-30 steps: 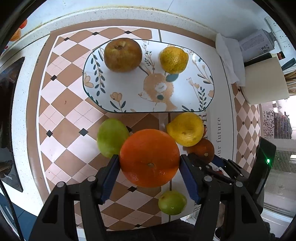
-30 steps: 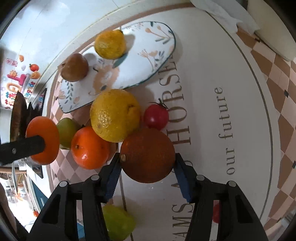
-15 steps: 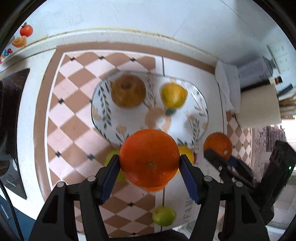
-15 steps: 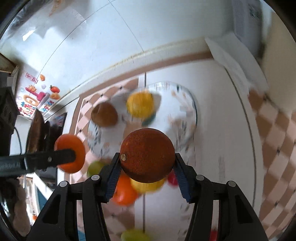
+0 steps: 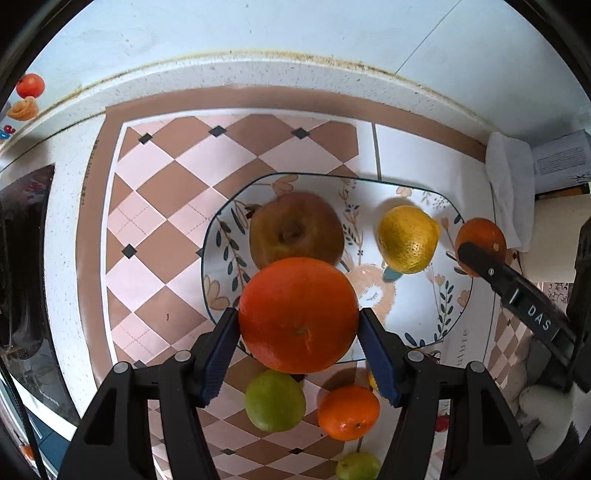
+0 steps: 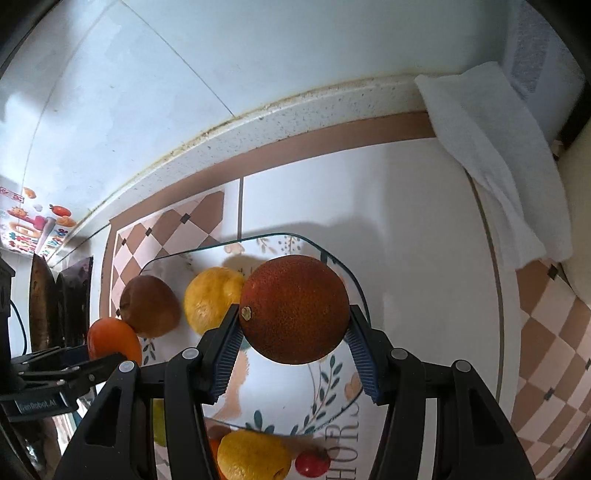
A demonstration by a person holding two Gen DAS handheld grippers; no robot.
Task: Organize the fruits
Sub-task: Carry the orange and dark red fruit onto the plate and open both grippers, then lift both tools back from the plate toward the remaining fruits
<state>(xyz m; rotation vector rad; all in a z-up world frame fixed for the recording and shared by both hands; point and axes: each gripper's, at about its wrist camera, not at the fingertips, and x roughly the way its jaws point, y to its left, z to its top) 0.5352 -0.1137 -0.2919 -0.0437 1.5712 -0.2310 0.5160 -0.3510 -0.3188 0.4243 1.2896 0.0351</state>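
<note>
you have a folded white cloth (image 6: 491,155) lying at the bench's (image 6: 332,107) back right corner, on a checkered mat (image 5: 166,206); fruit stickers (image 6: 37,225) dot the tiled wall (image 6: 184,55) at left.

A plate (image 5: 424,325) lies on a mat (image 5: 155,206) on the tabletop (image 5: 66,229), with the wall (image 5: 258,29) behind it. On the plate an apple (image 5: 295,225) sits to the left and a lemon (image 5: 408,238) to the right, apart. The left tongs (image 5: 299,350) hold an orange (image 5: 298,314) over the plate's near left edge, in front of the apple. The right tongs (image 6: 293,350) hold a second orange (image 6: 294,308) over the plate's right part, beside the lemon. In front of the plate, on the mat, lie a lime (image 5: 275,400), a tangerine (image 5: 348,411) to its right, and a tomato (image 6: 312,462). A folded cloth (image 6: 491,166) lies at the far right by the wall.
</note>
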